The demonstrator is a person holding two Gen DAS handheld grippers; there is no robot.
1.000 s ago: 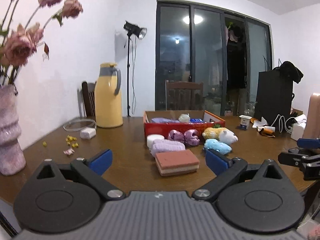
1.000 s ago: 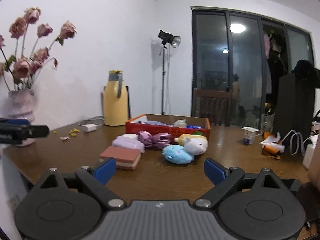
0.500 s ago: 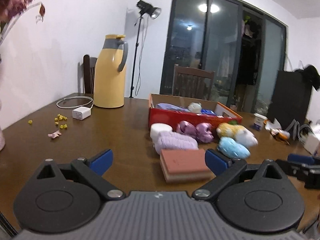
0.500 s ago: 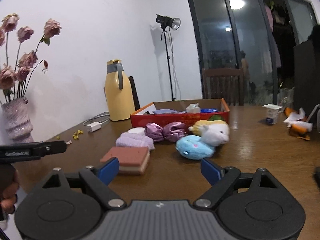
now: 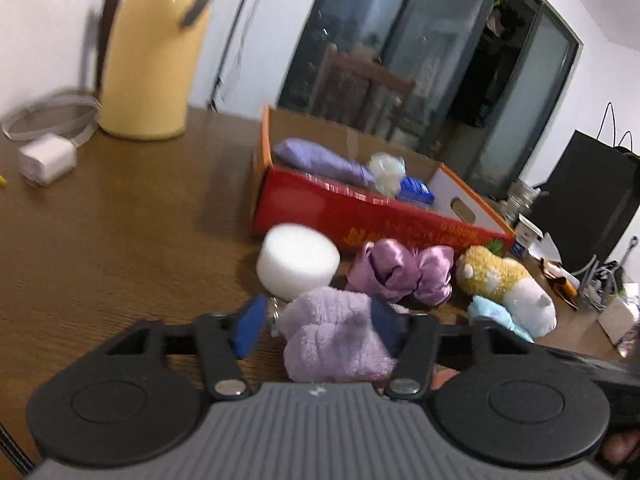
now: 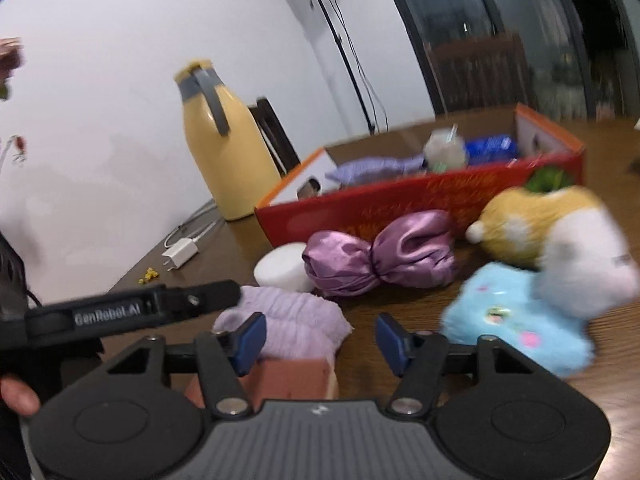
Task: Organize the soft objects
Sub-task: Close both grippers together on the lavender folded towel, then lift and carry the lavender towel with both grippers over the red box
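A fluffy lilac towel (image 5: 336, 336) lies on the wooden table between the blue pads of my left gripper (image 5: 316, 326), which is open around it. The towel also shows in the right wrist view (image 6: 296, 324). My right gripper (image 6: 320, 340) is open over a pink sponge block (image 6: 292, 376). Beyond lie a white round sponge (image 5: 298, 264), a purple satin scrunchie (image 5: 404, 276), a yellow-white plush (image 5: 504, 284) and a blue plush (image 6: 516, 320). A red cardboard box (image 5: 360, 216) holds a purple cloth and other items.
A yellow thermos jug (image 5: 152, 52) stands at the back left with a white charger (image 5: 46, 158) and cable beside it. A black bag (image 5: 592, 200) and small clutter sit at the far right. The left gripper's body (image 6: 132, 312) crosses the right wrist view.
Both grippers have moved forward and down to the soft objects. My left gripper now straddles the lilac towel and its jaws have narrowed. My right gripper now hovers over the pink sponge.
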